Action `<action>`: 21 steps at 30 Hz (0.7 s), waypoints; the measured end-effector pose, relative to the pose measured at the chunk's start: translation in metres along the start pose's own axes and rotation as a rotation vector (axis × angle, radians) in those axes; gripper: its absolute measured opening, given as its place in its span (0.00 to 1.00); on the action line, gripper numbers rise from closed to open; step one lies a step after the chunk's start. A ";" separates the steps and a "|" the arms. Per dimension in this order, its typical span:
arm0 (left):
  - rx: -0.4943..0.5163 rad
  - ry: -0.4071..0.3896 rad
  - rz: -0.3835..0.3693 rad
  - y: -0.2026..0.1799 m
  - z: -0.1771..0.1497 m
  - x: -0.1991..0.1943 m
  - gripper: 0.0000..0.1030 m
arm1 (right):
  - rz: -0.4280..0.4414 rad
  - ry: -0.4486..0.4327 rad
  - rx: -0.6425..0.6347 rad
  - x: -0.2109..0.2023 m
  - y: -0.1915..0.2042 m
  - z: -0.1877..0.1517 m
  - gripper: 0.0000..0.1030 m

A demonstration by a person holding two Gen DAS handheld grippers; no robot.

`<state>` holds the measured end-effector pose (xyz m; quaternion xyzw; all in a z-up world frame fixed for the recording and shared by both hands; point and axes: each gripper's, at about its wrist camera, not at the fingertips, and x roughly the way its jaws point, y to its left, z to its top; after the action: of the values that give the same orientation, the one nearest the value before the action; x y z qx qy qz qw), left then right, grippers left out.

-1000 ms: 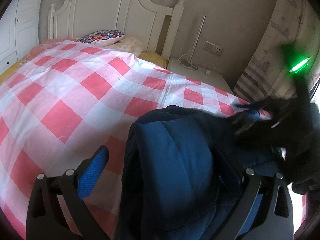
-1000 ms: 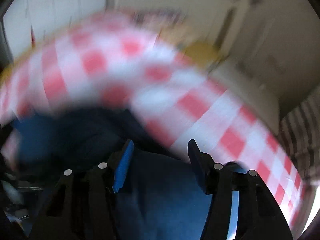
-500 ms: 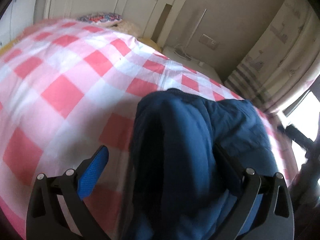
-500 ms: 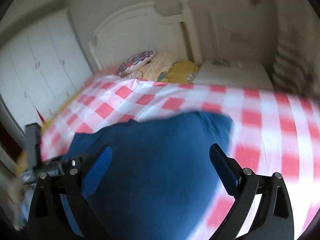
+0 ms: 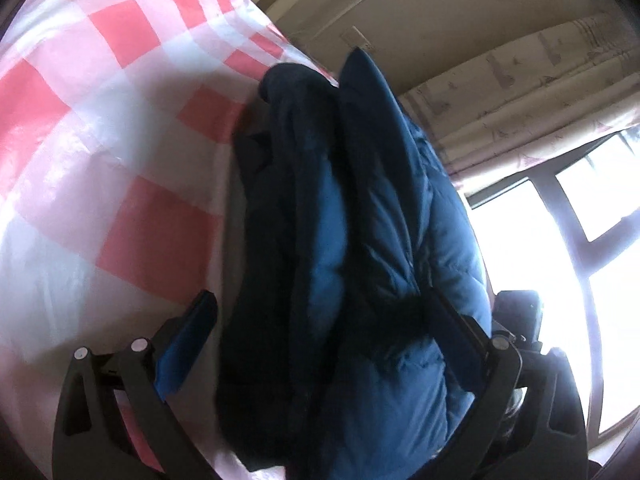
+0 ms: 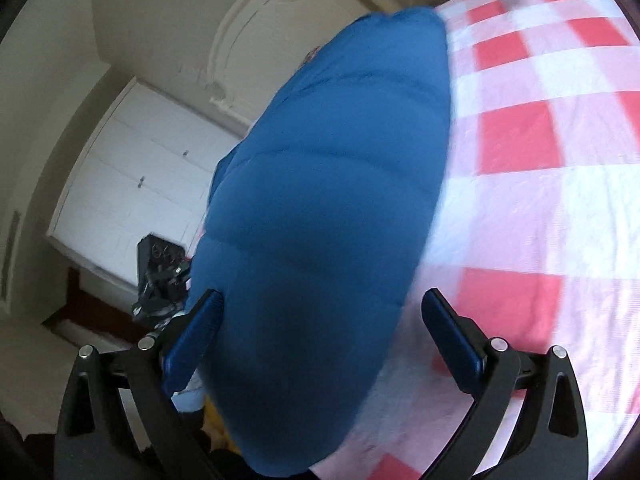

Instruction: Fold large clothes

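A folded blue puffer jacket [image 5: 360, 260] lies bunched on the bed's red and white checked sheet [image 5: 100, 140]. My left gripper [image 5: 324, 320] is open, its jaws wide apart on either side of the jacket's near end. In the right wrist view the same jacket [image 6: 328, 208] fills the middle. My right gripper [image 6: 320, 328] is open too, its jaws straddling the jacket's other end. The other gripper [image 6: 160, 276] shows past the jacket on the left. Both views are tilted.
The checked sheet [image 6: 540, 200] spreads to the right of the jacket. A white headboard [image 6: 272, 32] and white wardrobe doors [image 6: 132, 184] stand behind. A curtain [image 5: 520, 92] and a bright window [image 5: 580, 260] are on the left gripper's right side.
Both grippers have rolled and swung around the jacket, so both views now tilt. The right gripper's jaws widened from one second ago. The jacket stays bunched on the sheet.
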<state>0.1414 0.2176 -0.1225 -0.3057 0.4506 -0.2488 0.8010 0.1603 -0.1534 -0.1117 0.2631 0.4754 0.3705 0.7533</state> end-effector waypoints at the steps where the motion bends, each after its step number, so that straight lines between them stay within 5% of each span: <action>1: 0.006 0.006 -0.001 -0.001 0.000 0.002 0.98 | -0.041 0.007 -0.030 0.007 0.007 0.000 0.96; 5: 0.007 0.034 -0.067 -0.005 0.000 0.010 0.89 | -0.053 -0.046 -0.070 0.012 0.015 0.003 0.94; 7: 0.008 0.021 -0.085 -0.008 -0.001 0.011 0.80 | -0.086 -0.095 -0.135 0.008 0.025 0.000 0.84; 12: 0.071 -0.046 -0.047 -0.036 0.000 0.011 0.58 | -0.210 -0.238 -0.309 -0.010 0.050 0.014 0.71; 21: 0.159 -0.102 -0.144 -0.119 0.080 0.090 0.53 | -0.374 -0.447 -0.365 -0.080 0.032 0.097 0.68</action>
<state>0.2388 0.0959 -0.0569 -0.2851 0.3650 -0.3248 0.8246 0.2169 -0.2035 -0.0065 0.1072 0.2646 0.2382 0.9283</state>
